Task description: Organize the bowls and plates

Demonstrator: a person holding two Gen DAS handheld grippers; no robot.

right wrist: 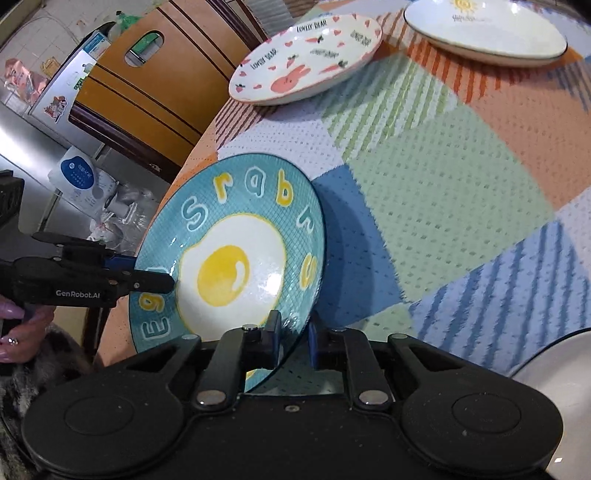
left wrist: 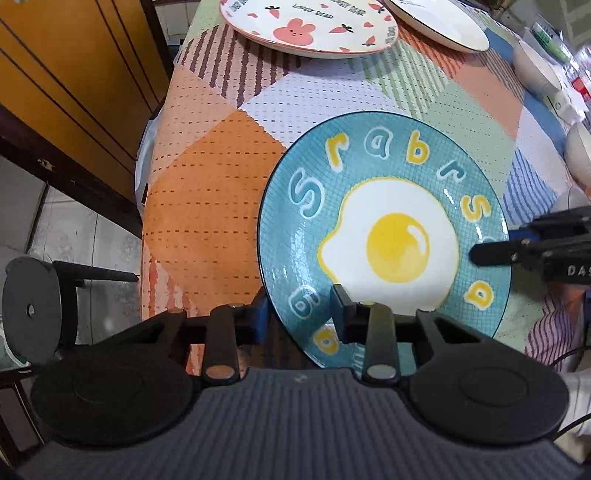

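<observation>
A teal plate (left wrist: 384,236) with a fried-egg picture and letters is held tilted above the patchwork tablecloth (left wrist: 207,192). My left gripper (left wrist: 301,317) is shut on its near rim, one finger on each face. My right gripper (right wrist: 293,341) is shut on the opposite rim of the same teal plate (right wrist: 236,258). Each gripper shows in the other's view: the right gripper (left wrist: 495,247) at the plate's right edge, the left gripper (right wrist: 147,275) at its left edge. A white bunny plate (left wrist: 310,27) and a white plate with a dark rim (left wrist: 443,26) lie at the far side.
White bowls (left wrist: 535,70) stand at the table's right edge, one more bowl (right wrist: 554,369) close to my right gripper. A wooden cabinet (left wrist: 74,74) and a black stool (left wrist: 33,306) stand left of the table. The table's left edge drops to a tiled floor.
</observation>
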